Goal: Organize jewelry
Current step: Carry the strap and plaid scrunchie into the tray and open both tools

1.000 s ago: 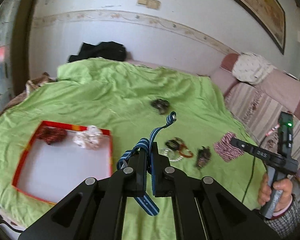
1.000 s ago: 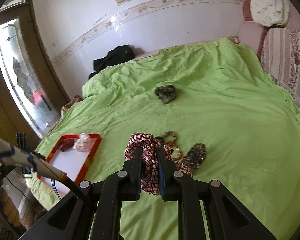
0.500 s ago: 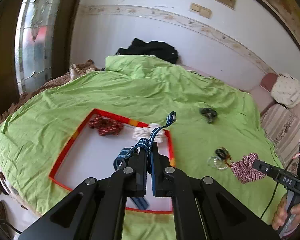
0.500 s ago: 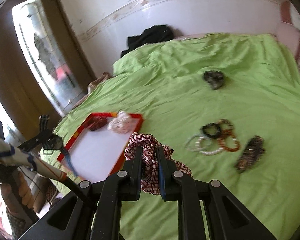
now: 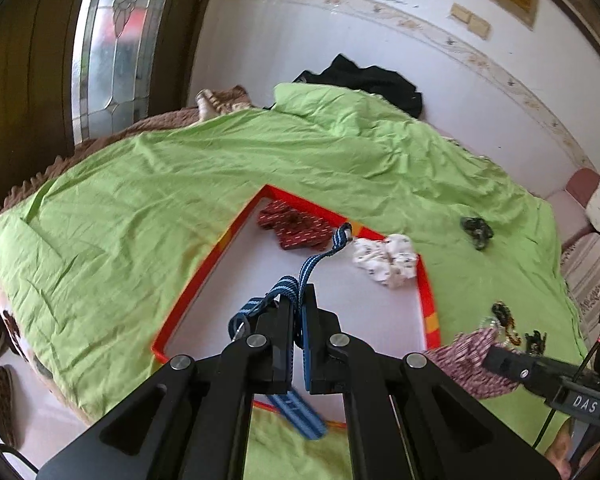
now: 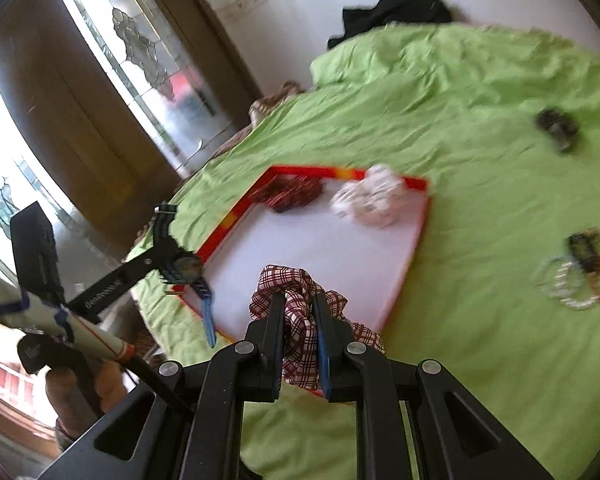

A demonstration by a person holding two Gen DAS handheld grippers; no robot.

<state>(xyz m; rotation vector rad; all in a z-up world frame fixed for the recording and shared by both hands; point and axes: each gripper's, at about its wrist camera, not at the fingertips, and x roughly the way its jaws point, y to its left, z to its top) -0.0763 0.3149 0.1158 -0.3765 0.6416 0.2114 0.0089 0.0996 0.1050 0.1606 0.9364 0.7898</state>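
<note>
My left gripper is shut on a blue striped strap, which hangs over the near part of the red-rimmed white tray. In the right wrist view my right gripper is shut on a red-and-white plaid scrunchie above the tray's near right corner. A dark red scrunchie and a white scrunchie lie along the tray's far side. The left gripper with the strap shows at the tray's left corner.
The tray rests on a green bedsheet. A pile of bracelets and a dark scrunchie lie on the sheet right of the tray. Black clothing sits at the far edge by the wall. A glass door stands to the left.
Both grippers have swung left from the middle of the bed to over the tray, each carrying its item. The tray now fills the centre of both views.
</note>
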